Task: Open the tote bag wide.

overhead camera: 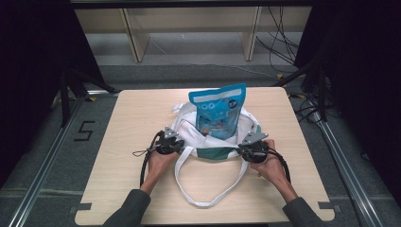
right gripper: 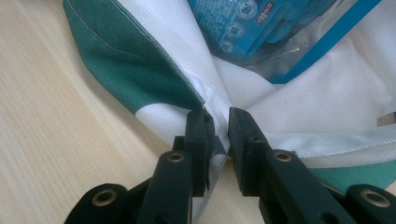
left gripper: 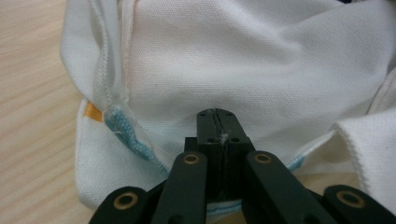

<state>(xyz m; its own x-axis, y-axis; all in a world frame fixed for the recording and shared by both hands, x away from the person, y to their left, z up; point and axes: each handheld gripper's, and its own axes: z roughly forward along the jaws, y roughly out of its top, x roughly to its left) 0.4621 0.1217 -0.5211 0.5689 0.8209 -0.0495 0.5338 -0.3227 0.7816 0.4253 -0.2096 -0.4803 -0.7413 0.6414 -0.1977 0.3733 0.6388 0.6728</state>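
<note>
A white tote bag (overhead camera: 189, 124) with a green band (overhead camera: 215, 153) lies open in the middle of the table. A blue snack pouch (overhead camera: 218, 111) stands upright inside it. My left gripper (overhead camera: 181, 144) is at the bag's left rim; in the left gripper view its jaws (left gripper: 217, 125) are pressed together on a pinch of the white fabric (left gripper: 243, 70). My right gripper (overhead camera: 240, 148) is at the right rim, and in the right gripper view it (right gripper: 217, 122) is shut on a fold of the bag's white cloth (right gripper: 327, 98) beside the green band (right gripper: 126, 70). The blue pouch (right gripper: 243, 23) shows just beyond.
The bag's long white handle (overhead camera: 208, 202) loops toward the table's front edge between the person's forearms. Bare wooden tabletop (overhead camera: 127, 123) surrounds the bag. Behind the table stand a pale shelf frame (overhead camera: 137, 38) and floor cables (overhead camera: 283, 42).
</note>
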